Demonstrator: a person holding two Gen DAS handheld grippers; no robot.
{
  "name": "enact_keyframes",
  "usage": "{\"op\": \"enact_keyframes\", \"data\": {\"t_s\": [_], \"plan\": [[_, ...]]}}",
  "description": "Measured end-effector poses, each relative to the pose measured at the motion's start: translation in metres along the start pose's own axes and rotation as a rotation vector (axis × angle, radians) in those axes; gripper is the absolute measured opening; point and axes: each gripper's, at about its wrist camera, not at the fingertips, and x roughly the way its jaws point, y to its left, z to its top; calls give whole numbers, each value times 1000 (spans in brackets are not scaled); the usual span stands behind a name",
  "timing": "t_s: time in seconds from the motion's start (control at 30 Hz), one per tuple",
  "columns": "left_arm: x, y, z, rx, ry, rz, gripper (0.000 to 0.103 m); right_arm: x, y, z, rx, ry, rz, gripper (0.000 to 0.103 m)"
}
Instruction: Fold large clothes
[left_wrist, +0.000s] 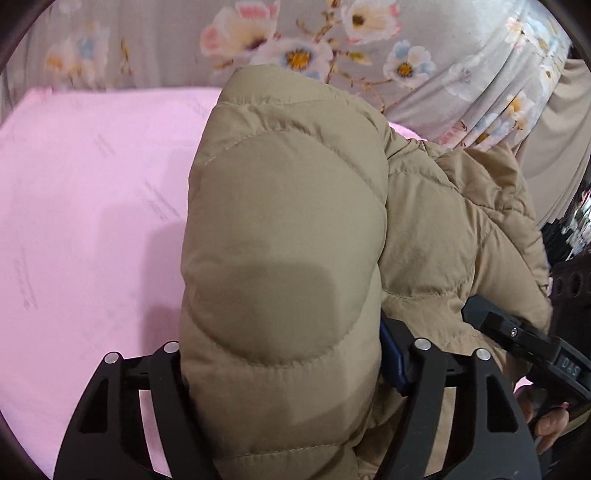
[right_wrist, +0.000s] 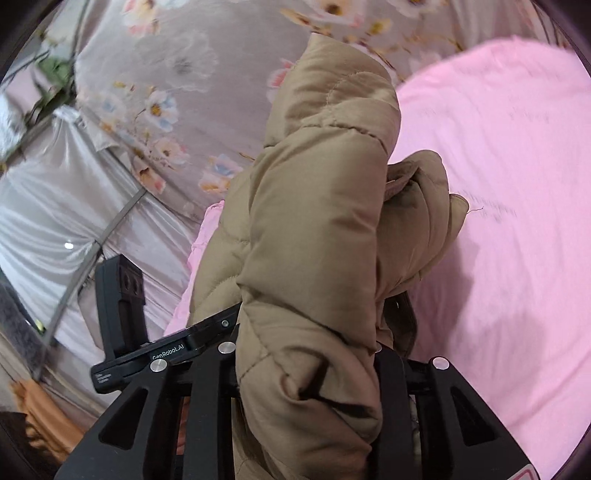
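Left view, setting: pink bed sheet (left_wrist: 92, 192) below a grey floral curtain (left_wrist: 424, 55).
Left view, grip: left gripper (left_wrist: 284, 369) clenched on the tan quilted puffer jacket (left_wrist: 288, 240), held above the sheet.
Right view, grip: right gripper (right_wrist: 303, 369) clamped on a bunched fold of jacket.
Risk: slick padded fabric may slide out; both grips bunched close, so folds could land crooked.
Look: puffy, stitched, creased.
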Motion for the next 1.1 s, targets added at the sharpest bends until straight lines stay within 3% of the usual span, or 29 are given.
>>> {"op": "enact_keyframes", "data": {"t_s": [0.23,0.4,0.53,0.6,0.63,0.67,0.77,0.87,0.93,1.03,1.1], "plan": [[-23,26,40,71,-116,95,64,42,47,25,-114,-90,6,29],[-16,62,62,69,-154,134,63,84,59,41,-143,-82,8,29],[5,102,72,29,-133,157,64,126,44,39,-89,-29,3,29],[23,134,72,-19,-88,151,72,152,30,34,-36,27,8,32],[33,147,71,-55,-57,151,76,161,21,30,14,52,-13,38],[38,163,67,-106,-31,138,82,163,9,25,89,73,-25,45],[19,210,50,-282,-34,19,84,144,-8,9,186,76,26,59],[-12,225,41,-303,-25,-21,96,130,-23,-9,260,121,48,75],[-26,226,32,-299,2,-79,98,133,-31,-21,305,183,60,78],[-22,228,20,-298,67,-99,98,150,-42,-41,393,253,130,87],[-14,231,13,-305,99,-110,98,163,-38,-46,408,265,161,85]]}}
